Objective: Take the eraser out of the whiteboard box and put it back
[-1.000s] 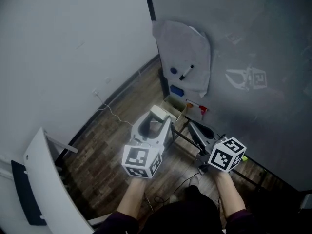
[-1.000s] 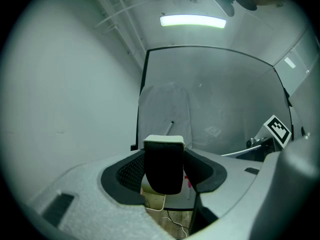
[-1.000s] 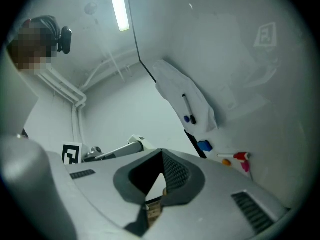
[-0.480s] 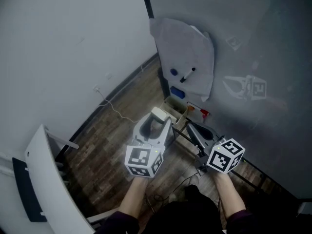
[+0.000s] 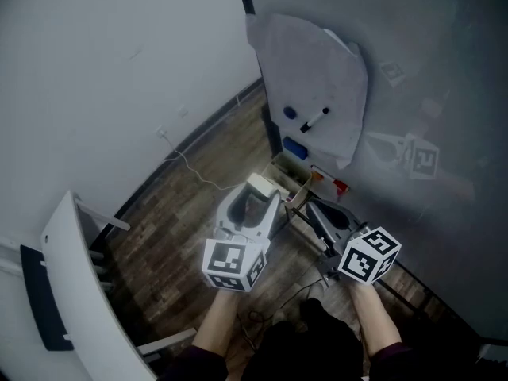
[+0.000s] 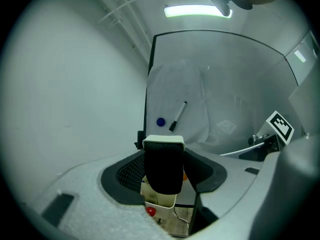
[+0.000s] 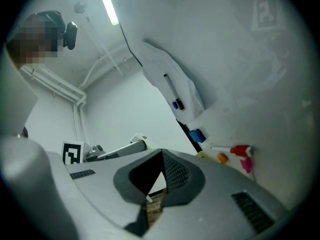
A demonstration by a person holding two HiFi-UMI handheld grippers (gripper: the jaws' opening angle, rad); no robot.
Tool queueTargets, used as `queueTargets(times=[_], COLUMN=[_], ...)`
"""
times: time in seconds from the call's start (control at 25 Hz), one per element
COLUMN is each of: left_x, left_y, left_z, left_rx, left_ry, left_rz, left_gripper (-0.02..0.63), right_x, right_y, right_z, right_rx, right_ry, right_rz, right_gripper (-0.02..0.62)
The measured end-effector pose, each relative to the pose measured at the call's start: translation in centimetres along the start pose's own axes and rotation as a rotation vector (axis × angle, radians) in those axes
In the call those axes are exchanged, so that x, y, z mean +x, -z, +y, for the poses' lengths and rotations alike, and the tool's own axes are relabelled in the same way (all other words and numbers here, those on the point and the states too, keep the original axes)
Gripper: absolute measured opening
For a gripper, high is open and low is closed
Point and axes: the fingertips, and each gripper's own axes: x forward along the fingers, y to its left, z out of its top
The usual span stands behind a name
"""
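Forearms reach up from the lower edge of the head view, one gripper in each hand. The left gripper [image 6: 164, 176] is clamped on the eraser [image 6: 163, 164] (white back up, black felt toward its camera), holding it in the air, out of the cream whiteboard box [image 6: 161, 202] and just in front of it. The right gripper [image 7: 148, 198] sits alongside, jaws pressed together with nothing between them. Beyond, the box [image 5: 286, 171] hangs at the foot of the whiteboard [image 5: 429, 70], with a red-capped marker [image 5: 335, 184] just to its right. Farther up, a pale sheet [image 5: 317, 62] covers part of the board and bears a blue magnet [image 5: 290, 113] and a black marker [image 5: 315, 119].
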Motion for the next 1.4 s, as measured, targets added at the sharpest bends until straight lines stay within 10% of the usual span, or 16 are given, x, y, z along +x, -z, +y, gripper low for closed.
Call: queueTargets(times=[1.4], left_x=[7.2], left_y=[9.4], left_z=[0.6], left_rx=[0.042], left_ry=[0.049], left_rz=[0.062], left_gripper=[0.23], right_x=[3.1], right_y=[3.2], right_z=[-4.9], right_rx=[-0.004], right_ry=[-0.035], right_rz=[0.029], right_gripper=[0.003])
